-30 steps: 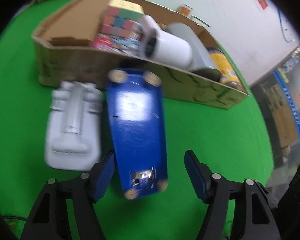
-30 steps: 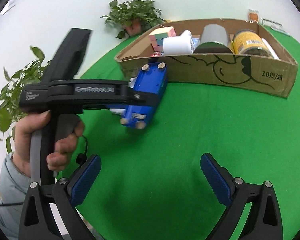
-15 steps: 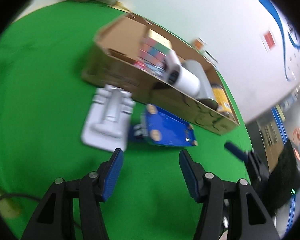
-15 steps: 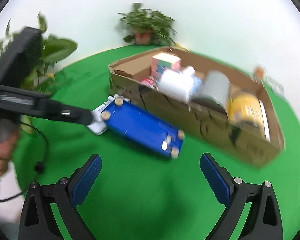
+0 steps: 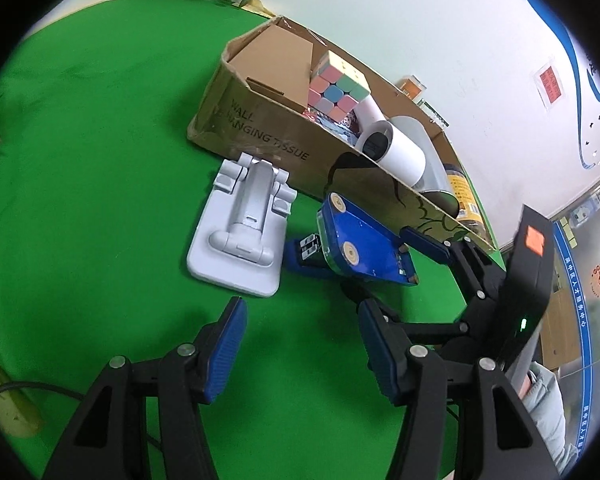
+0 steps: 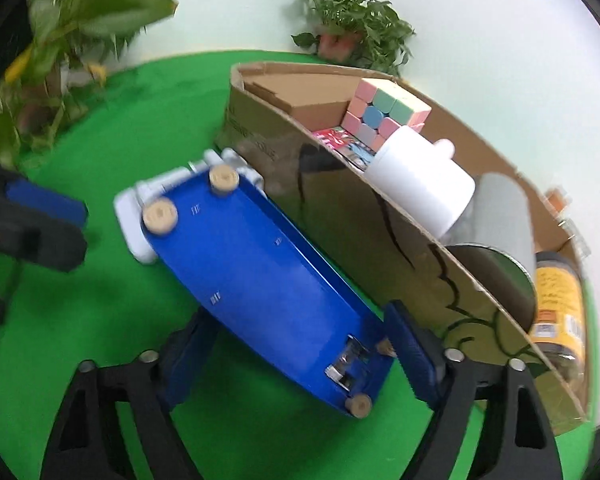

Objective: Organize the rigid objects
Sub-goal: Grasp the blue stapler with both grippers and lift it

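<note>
While the left gripper (image 5: 300, 354) hangs with its fingers spread and empty, the right gripper (image 6: 296, 356) has its fingers around the near end of a blue stapler (image 6: 268, 280); contact is unclear. Beyond them lie a white stand (image 5: 240, 232) and a cardboard box (image 6: 380, 216).

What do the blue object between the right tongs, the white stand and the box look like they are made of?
Blue object: glossy hard plastic or painted metal, judging by its even sheen; its round tan feet look like cork or rubber.
White stand: matte moulded plastic with hinged parts.
Box: brown corrugated cardboard with printed lettering and a worn, torn rim.
Right tongs: black frame, ribbed blue pads, probably rubber.
</note>
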A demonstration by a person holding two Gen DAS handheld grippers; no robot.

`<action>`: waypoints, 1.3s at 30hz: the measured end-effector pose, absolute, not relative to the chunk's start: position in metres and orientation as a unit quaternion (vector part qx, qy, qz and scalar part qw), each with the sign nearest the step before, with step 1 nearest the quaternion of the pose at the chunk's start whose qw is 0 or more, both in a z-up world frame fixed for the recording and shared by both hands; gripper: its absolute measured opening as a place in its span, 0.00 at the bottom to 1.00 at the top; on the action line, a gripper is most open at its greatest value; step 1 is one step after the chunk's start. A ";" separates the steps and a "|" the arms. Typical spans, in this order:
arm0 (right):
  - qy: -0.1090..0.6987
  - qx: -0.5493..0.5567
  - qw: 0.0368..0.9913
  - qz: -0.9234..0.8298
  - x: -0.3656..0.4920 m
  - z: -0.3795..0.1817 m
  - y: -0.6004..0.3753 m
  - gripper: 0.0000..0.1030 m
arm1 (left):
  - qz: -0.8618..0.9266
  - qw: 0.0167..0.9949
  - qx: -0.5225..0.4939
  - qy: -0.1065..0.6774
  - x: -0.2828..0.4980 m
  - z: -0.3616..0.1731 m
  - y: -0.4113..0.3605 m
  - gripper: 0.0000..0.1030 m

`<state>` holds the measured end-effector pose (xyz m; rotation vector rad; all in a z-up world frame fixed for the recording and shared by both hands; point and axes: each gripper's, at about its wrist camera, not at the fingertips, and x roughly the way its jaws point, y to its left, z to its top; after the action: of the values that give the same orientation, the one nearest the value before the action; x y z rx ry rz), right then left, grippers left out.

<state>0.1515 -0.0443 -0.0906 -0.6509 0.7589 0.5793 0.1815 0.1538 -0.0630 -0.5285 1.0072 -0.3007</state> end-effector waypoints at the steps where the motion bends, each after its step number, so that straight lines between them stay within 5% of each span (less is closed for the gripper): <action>1: 0.356 -0.312 0.838 0.270 0.150 -0.090 -0.045 0.68 | -0.144 0.830 -0.250 0.477 0.184 -0.065 0.152 0.55; 2: 0.359 -0.303 0.839 0.274 0.149 -0.089 -0.048 0.51 | -0.147 0.828 -0.253 0.478 0.185 -0.066 0.151 0.55; 4: 0.367 -0.279 0.844 0.273 0.147 -0.085 -0.055 0.39 | -0.150 0.826 -0.254 0.480 0.188 -0.069 0.149 0.56; 12: 0.403 -0.188 0.850 0.283 0.119 -0.071 -0.082 0.10 | -0.150 0.824 -0.255 0.484 0.187 -0.074 0.149 0.56; 24: 0.474 -0.018 0.843 0.254 0.128 -0.059 -0.149 0.14 | -0.177 0.815 -0.240 0.497 0.196 -0.076 0.125 0.56; 25: 0.466 -0.025 0.847 0.254 0.120 -0.058 -0.150 0.23 | -0.179 0.814 -0.239 0.498 0.197 -0.077 0.123 0.56; 28: 0.420 -0.099 0.870 0.240 0.100 -0.053 -0.141 0.78 | -0.181 0.814 -0.239 0.497 0.198 -0.077 0.119 0.56; 29: 0.406 -0.121 0.874 0.237 0.094 -0.053 -0.135 0.80 | -0.181 0.814 -0.239 0.498 0.198 -0.078 0.118 0.56; 33: 0.410 -0.172 0.865 0.234 0.090 -0.067 -0.112 0.65 | -0.183 0.810 -0.241 0.503 0.201 -0.081 0.113 0.56; 35: 0.439 -0.172 0.853 0.223 0.098 -0.081 -0.106 0.44 | -0.183 0.811 -0.237 0.503 0.202 -0.081 0.111 0.55; 39: 0.452 -0.135 0.858 0.204 0.104 -0.088 -0.115 0.33 | -0.182 0.811 -0.233 0.504 0.201 -0.080 0.112 0.56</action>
<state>0.1042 -0.1151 -0.0881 -0.2845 0.9484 0.4289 0.2011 0.1118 -0.0804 -0.4982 1.0766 -0.3895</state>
